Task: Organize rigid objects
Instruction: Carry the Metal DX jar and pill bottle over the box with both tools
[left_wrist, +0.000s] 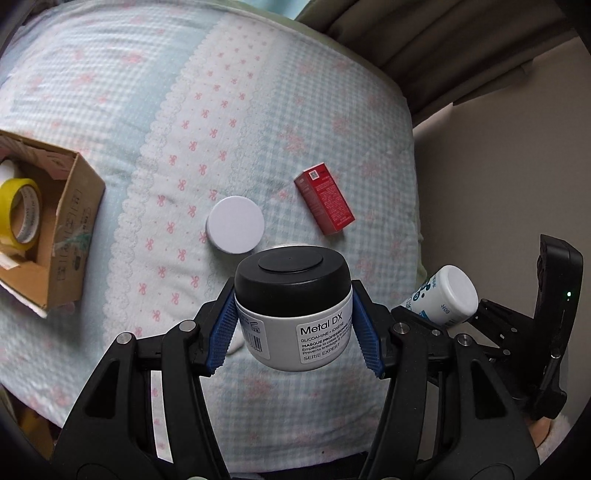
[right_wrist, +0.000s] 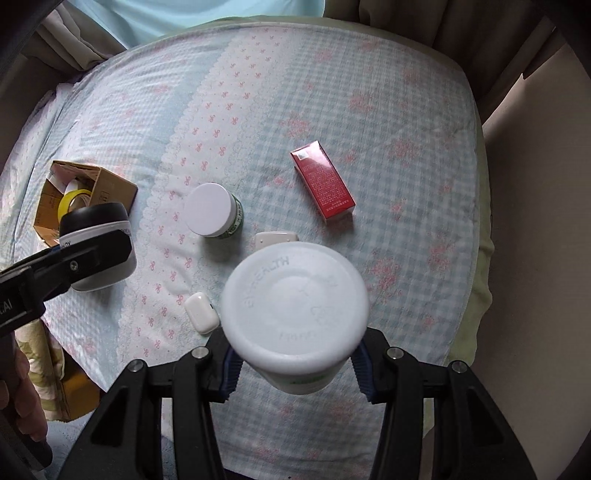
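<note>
Both hands are loaded above a bed (right_wrist: 332, 92) spread with a blue-and-pink checked quilt. The left gripper (left_wrist: 293, 325) is clenched on a grey jar with a black lid (left_wrist: 291, 306), labelled "Metal DX", its blue pads pressed to the jar's two sides and the jar upright, lid up. The right gripper (right_wrist: 295, 363) grasps a white bottle (right_wrist: 295, 306), seen cap-on, so its long axis points almost straight at that camera.

The open cardboard box (left_wrist: 74, 221), which already holds a roll of yellow tape (left_wrist: 20, 210), lies at about nine o'clock from the left gripper in the left wrist view, well apart from the jar. In the right wrist view the box (right_wrist: 110, 188) sits at about ten o'clock, with the left gripper (right_wrist: 92, 254) and its jar hanging just beside it. The left hand is plainly the nearer of the two, so the jar looks likely to go in first, with a sideways carry to the left and a lowering past the tape.

Not yet gathered on the quilt: a white-lidded green jar (right_wrist: 214, 214) at twelve o'clock, a red carton (right_wrist: 323, 184) lying flat at about one o'clock with its long axis running from upper left to lower right, a white earbud case (right_wrist: 201, 312) and a small white item (right_wrist: 275, 238) partly hidden behind the bottle.
</note>
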